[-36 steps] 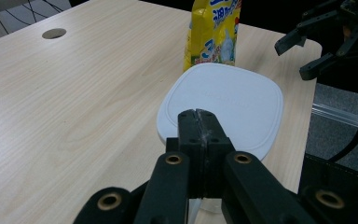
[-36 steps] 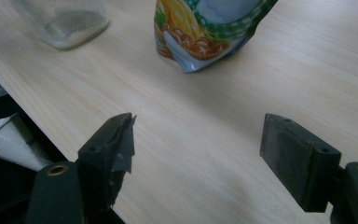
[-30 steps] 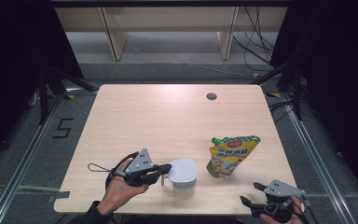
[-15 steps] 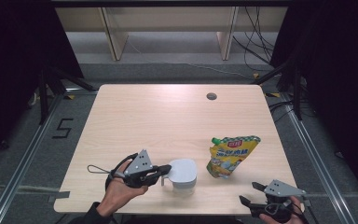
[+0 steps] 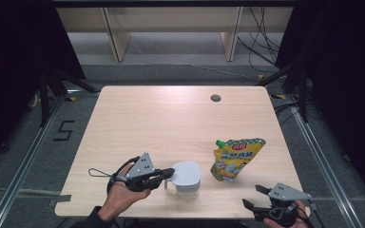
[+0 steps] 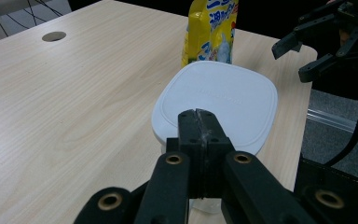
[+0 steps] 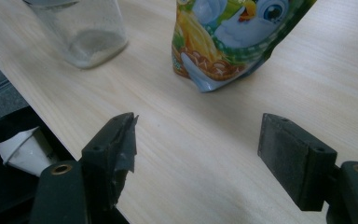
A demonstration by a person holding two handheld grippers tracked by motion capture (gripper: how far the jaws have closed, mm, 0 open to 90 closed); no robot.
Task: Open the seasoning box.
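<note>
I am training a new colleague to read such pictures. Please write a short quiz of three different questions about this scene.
1. True or false: the right gripper stands open.
2. What stands nearest the white-lidded clear plastic container? A) the yellow stand-up pouch with a green cap B) the round hole in the wooden table
3. Fill in: the left gripper has its jaws ____ at the container's near edge.

Key: 1 true; 2 A; 3 closed.

A clear container with a white square lid [image 5: 186,175] stands upright at the left gripper [image 5: 167,175] tips. A yellow spouted pouch [image 5: 235,158], green-capped, lies just beyond the right gripper [image 5: 255,196].
</note>
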